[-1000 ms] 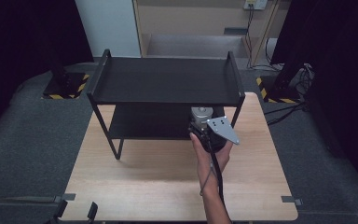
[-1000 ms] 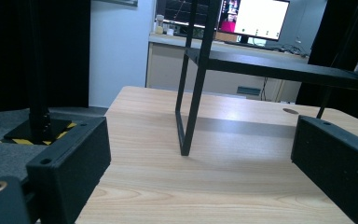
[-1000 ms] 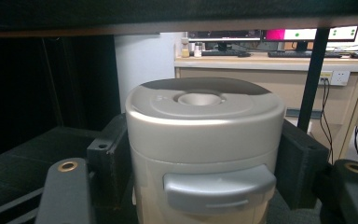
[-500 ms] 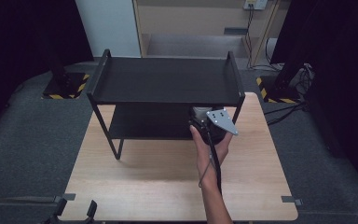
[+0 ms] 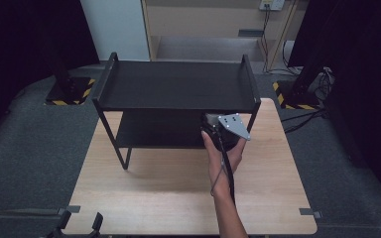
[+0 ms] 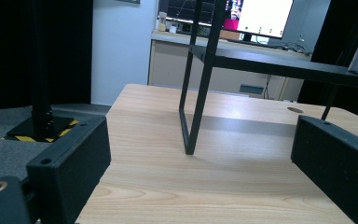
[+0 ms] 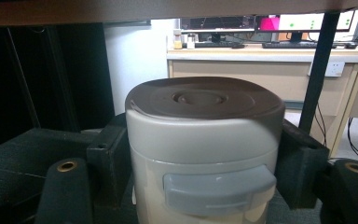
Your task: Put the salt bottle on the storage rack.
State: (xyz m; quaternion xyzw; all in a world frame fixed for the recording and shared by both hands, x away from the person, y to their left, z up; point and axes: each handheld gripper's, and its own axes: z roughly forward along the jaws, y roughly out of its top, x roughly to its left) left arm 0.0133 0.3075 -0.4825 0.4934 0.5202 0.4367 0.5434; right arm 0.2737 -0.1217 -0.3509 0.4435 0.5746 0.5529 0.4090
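Note:
A pale grey canister (image 7: pixel 200 140) with a brown lid and a front latch is clamped between the black jaws of my right gripper (image 7: pixel 204 168). It is upright, just beneath the top board of the black two-level rack (image 5: pixel 178 84). In the high view a hand holds my right gripper (image 5: pixel 217 128) at the rack's front right, its jaws reaching in over the lower shelf (image 5: pixel 154 130); the top board hides the canister there. Whether the canister rests on the lower shelf I cannot tell. My left gripper (image 6: pixel 200 140) lies low at the table's near left edge, jaws wide apart with nothing between them.
The rack stands on the far half of the wooden table (image 5: pixel 168 193); its front left leg (image 6: pixel 193 116) is ahead of the left gripper. Dark carpet surrounds the table, with black stands on hazard-striped bases (image 5: pixel 69 91) at both far corners. A desk with monitors (image 7: pixel 270 23) lies beyond.
The right gripper has edged forward into the rack with the canister. The canister's lid, seen in front of the top board a second ago, is now under it. The left gripper has not moved.

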